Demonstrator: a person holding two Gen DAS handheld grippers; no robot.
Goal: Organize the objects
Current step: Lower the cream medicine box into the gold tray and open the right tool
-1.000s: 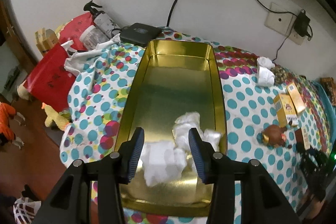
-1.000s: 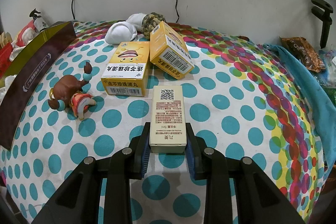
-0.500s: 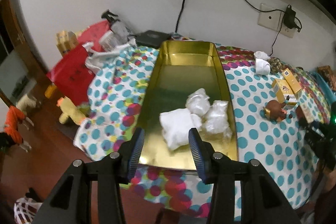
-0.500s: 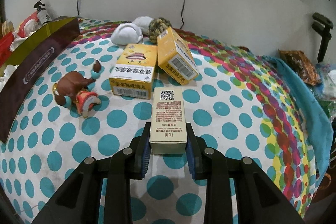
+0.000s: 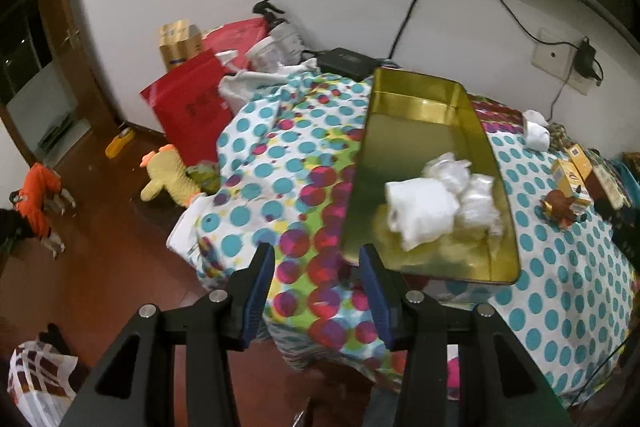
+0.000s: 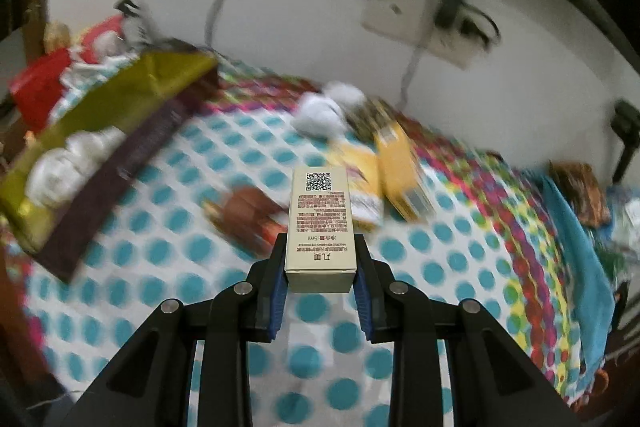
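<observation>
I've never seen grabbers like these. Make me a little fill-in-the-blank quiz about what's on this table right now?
1. The right gripper is shut on a small beige ____ with a QR code.
2. The white packets lie inside the ____ tin.
3. The left gripper is open and holds ____.
4. The tablecloth is patterned with coloured ____.

Missing words: box; gold; nothing; dots

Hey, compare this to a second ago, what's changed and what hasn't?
The right gripper, clamped on the beige box throughout, has lifted it off the dotted cloth. The left gripper, open and empty, pulled back from the gold tin. The white packets stay inside.
</observation>
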